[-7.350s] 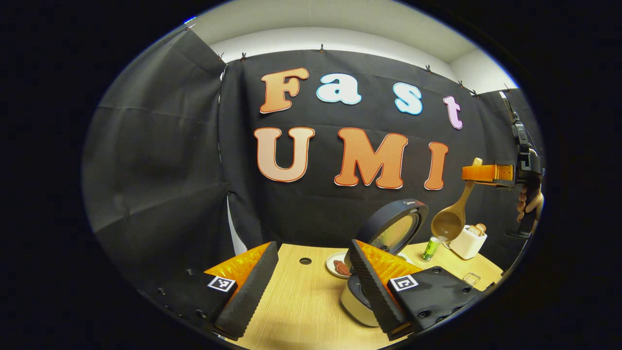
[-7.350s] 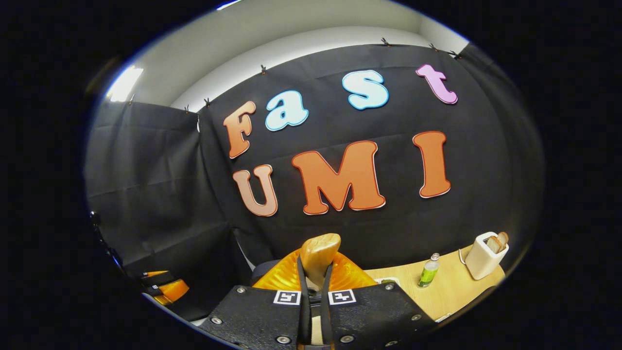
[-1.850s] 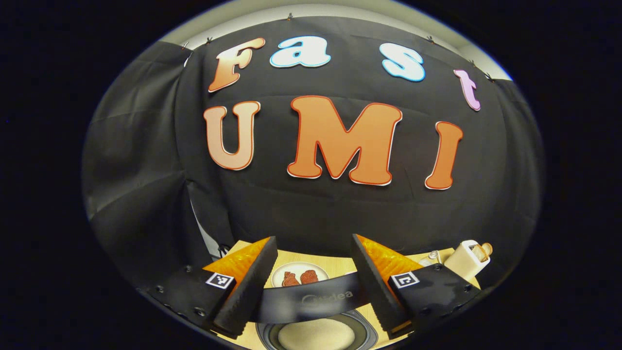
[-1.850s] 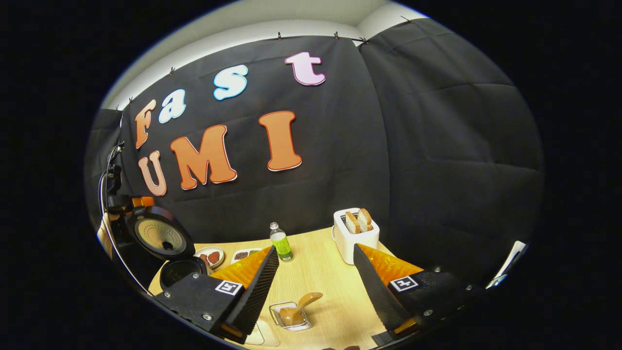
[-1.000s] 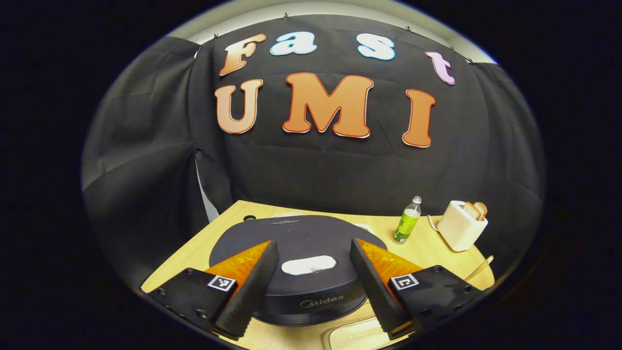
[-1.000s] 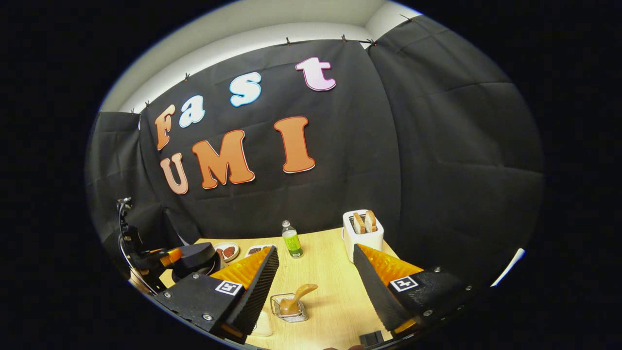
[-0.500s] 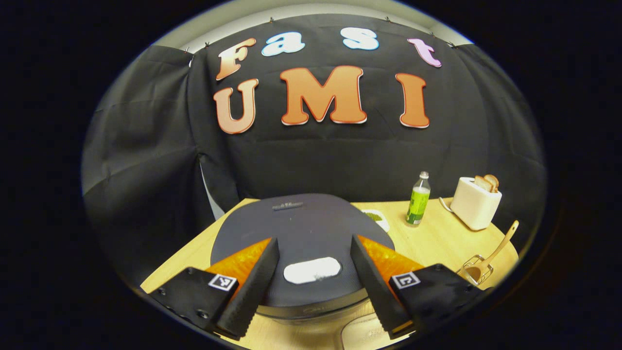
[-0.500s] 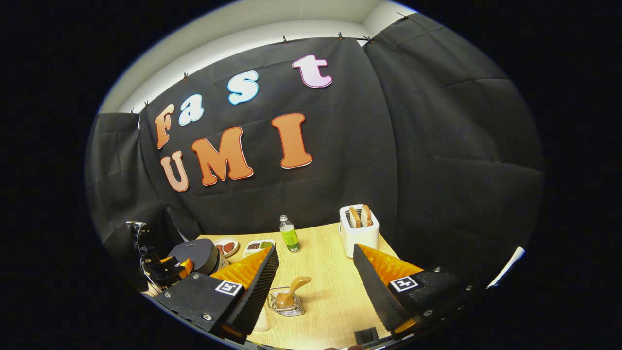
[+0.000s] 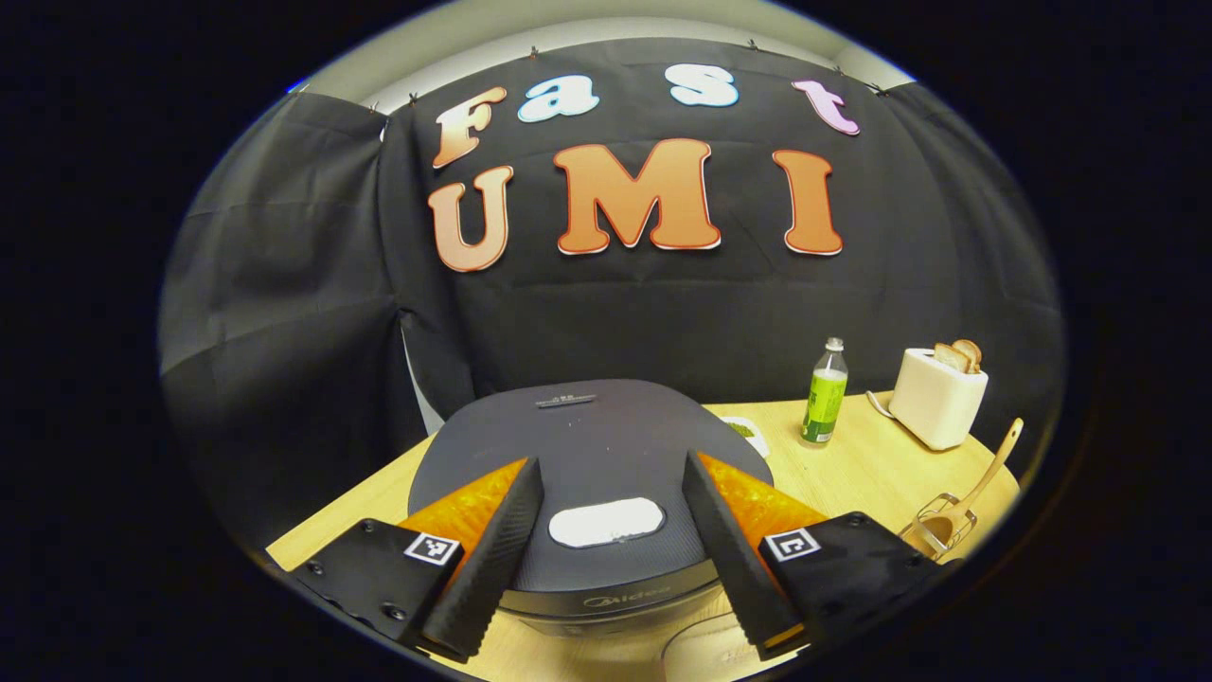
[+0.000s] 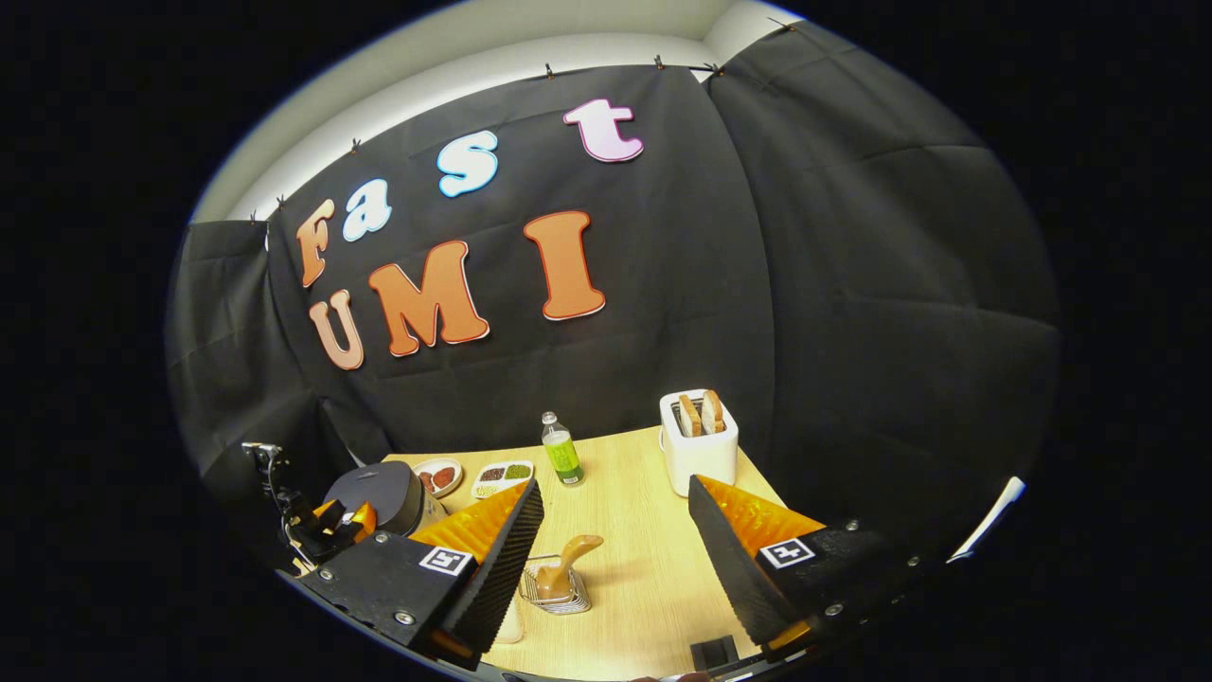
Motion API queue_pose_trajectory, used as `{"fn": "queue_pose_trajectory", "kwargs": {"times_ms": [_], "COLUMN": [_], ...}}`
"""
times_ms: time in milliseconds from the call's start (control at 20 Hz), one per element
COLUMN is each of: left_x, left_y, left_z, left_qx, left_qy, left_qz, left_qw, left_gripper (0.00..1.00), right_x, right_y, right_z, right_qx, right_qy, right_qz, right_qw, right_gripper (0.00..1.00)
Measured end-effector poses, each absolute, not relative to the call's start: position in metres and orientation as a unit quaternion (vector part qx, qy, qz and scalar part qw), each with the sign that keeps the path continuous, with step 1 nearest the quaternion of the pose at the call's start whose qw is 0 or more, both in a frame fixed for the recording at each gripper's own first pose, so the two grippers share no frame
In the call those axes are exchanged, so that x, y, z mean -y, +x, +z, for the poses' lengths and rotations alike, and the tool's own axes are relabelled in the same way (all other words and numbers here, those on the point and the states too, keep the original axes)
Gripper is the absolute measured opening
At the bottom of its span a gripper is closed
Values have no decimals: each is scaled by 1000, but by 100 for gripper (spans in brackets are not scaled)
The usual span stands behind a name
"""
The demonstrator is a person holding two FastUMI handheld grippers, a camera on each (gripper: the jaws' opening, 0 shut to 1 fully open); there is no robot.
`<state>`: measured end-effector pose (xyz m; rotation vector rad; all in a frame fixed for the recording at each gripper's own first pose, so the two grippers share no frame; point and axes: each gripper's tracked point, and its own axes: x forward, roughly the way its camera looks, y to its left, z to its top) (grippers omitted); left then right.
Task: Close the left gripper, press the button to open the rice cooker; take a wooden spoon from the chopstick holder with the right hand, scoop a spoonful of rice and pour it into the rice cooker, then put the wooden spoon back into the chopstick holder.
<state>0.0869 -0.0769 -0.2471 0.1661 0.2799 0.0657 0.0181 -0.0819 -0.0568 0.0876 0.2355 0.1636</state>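
Presently the wooden table point(image 10: 644, 559) carries every item under inspection, with its light surface visible in both views. Largest upon it is the rice cooker point(image 9: 587, 445), dark and round, with its lid down and a pale oval button point(image 9: 606, 523) set near the front edge of the lid; in the right gripper view the same cooker point(image 10: 377, 493) sits at the far left of the table. Next in size is a white toaster point(image 10: 699, 453) with two slices of bread standing in its slots, placed at the back right of the table. The left gripper point(image 9: 606, 559) hangs over the front of the cooker lid with its fingers spread wide apart, one on each side of the button, holding nothing; whether they touch the lid cannot be told. The right gripper point(image 10: 611, 559) is likewise spread apart and empty, held above the table with the chopstick holder between its fingers in the view. A green bottle point(image 10: 561, 453) stands upright near the back edge, between the cooker and the toaster. Two shallow dishes point(image 10: 502, 476) of food lie just beside the cooker. The chopstick holder point(image 10: 554, 587), a small wire basket, sits toward the front of the table, well apart from the cooker. The wooden spoon point(image 10: 566, 564) stands in it, bowl down, with its handle tilted up and to the right.
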Motion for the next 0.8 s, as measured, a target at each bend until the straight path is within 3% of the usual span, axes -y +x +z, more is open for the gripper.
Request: {"fn": "queue_pose_trajectory", "kwargs": {"times_ms": [150, 200, 250, 450, 550, 600, 650, 800], "left_x": [77, 77, 78, 71, 65, 65, 67, 70], "left_y": [91, 91, 92, 93, 93, 92, 92, 80], "left_z": [-241, -241, -240, -230, -201, -184, -166, -107], "left_qx": [-131, -132, -135, -180, -177, -169, -161, -150], "left_qy": [88, 87, 87, 95, 97, 91, 84, 60], "left_qz": [28, 26, 22, 24, 29, 27, 23, 10], "left_qw": [987, 987, 987, 979, 979, 981, 983, 987], "left_gripper": [100, 96, 100, 94, 100, 100, 94, 100], "right_x": [87, 88, 89, 91, 93, 93, 94, 95], "right_y": [20, 21, 22, 23, 23, 24, 24, 25], "right_z": [-58, -57, -57, -49, -44, -41, -38, -26], "right_qx": [-119, -118, -117, -107, -101, -97, -95, -84], "right_qy": [47, 46, 45, 38, 37, 37, 37, 30], "right_qz": [75, 74, 72, 67, 64, 62, 61, 56], "right_qw": [989, 989, 990, 991, 992, 993, 993, 994], "right_gripper": [95, 95, 94, 95, 95, 94, 94, 94]}}
